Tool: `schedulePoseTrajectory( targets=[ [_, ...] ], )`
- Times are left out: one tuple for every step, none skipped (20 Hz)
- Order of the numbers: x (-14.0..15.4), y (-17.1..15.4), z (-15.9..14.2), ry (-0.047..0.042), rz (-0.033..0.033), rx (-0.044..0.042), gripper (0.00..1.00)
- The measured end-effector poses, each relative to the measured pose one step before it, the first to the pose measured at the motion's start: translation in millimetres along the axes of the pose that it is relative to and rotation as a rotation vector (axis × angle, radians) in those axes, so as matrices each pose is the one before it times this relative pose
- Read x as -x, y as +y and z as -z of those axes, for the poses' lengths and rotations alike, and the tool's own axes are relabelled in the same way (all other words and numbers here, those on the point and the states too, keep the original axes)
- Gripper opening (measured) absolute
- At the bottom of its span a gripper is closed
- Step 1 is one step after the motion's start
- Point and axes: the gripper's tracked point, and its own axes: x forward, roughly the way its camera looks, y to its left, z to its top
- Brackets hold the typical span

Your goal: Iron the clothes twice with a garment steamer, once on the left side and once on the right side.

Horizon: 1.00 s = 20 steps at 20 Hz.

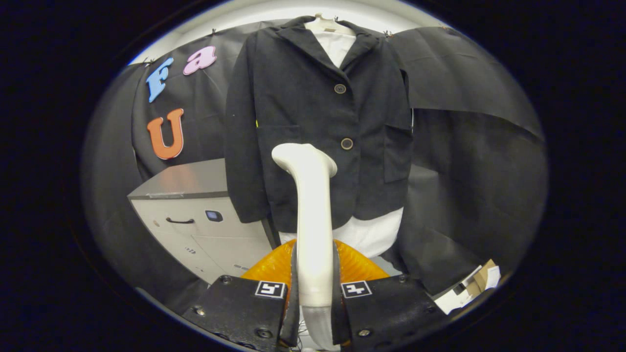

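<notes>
Steamer (pixel 313 220) first: it is white and stands up tall, and the claw (pixel 313 293) is clamped on its handle, one finger pressing on each side. Its long shape runs straight up from the claw, and its rounded head bends over a little to the left at the top. The head is in front of the lower middle of the black jacket (pixel 318 122), just left of the lower button (pixel 346 143). I cannot tell if the head touches the cloth or is a bit away from it. The jacket hangs on a white hanger (pixel 328 23), far ahead of the claw and straight in front of it. It is buttoned over a white shirt (pixel 371 234) that peeks out at the neck and at the bottom. I think no stroke is finished yet. The next move should slide the head up or down one side of the jacket, then the other. There is plenty of room to the left, over the pocket and the sleeve, and the same to the right. Watch the buttons in the middle, since the head could catch on them. An orange thing (pixel 274 266) sits just beyond the fingers, low down. A grey cabinet (pixel 195 220) stands to the left, behind the jacket's left edge. Some paper and cardboard scraps (pixel 472 286) lie near on the right.
</notes>
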Motion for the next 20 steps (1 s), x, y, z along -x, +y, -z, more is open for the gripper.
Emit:
schedulePoseTrajectory(
  targets=[
    [-1.21, -1.57, 5.57, 0.01391, -0.00354, -0.00213, 0.29],
    [0.07, -0.01, 4.03, 0.01135, -0.00231, -0.00737, 0.29],
    [3.83, -2.62, 4.28, 0.00615, 0.00011, -0.00343, 0.29],
    [1.19, -1.59, 0.57, 0.00032, 0.00223, 0.00014, 0.29],
    [0.94, -0.56, -0.53, -0.00087, 0.00048, -0.00006, 0.29],
    [2.17, 0.17, -1.71, -0.00125, -0.00216, -0.00209, 0.29],
    [3.23, 0.06, -3.11, -0.00452, -0.00397, -0.00564, 0.29],
    [5.35, -0.51, -5.36, -0.00789, -0.00504, -0.00657, 0.29],
    [4.65, -0.65, -5.93, -0.01071, -0.00517, -0.00876, 0.29],
    [5.34, -0.49, -5.79, -0.00711, -0.00645, -0.01200, 0.29],
    [7.79, -0.79, -8.27, -0.01168, -0.01224, -0.01809, 0.29],
    [6.92, -0.66, -8.03, -0.01382, -0.00648, -0.01247, 0.29],
    [7.32, -2.29, -10.25, -0.01924, -0.00340, -0.01028, 0.29],
    [6.67, -2.62, -11.00, -0.02125, -0.00242, -0.01234, 0.29],
    [6.58, -2.61, -11.05, -0.02212, -0.00120, -0.01101, 0.29],
    [6.91, -3.67, -12.48, -0.02417, 0.00323, -0.01089, 0.29],
    [5.54, -4.96, -12.55, -0.02604, 0.00461, -0.01026, 0.29],
    [4.21, -4.38, -13.30, -0.02528, 0.00491, -0.00849, 0.29],
    [3.30, -5.56, -11.45, -0.02432, 0.00455, -0.01712, 0.29],
    [2.50, -5.16, -13.18, -0.02001, 0.00752, -0.01160, 0.29]
  ],
)
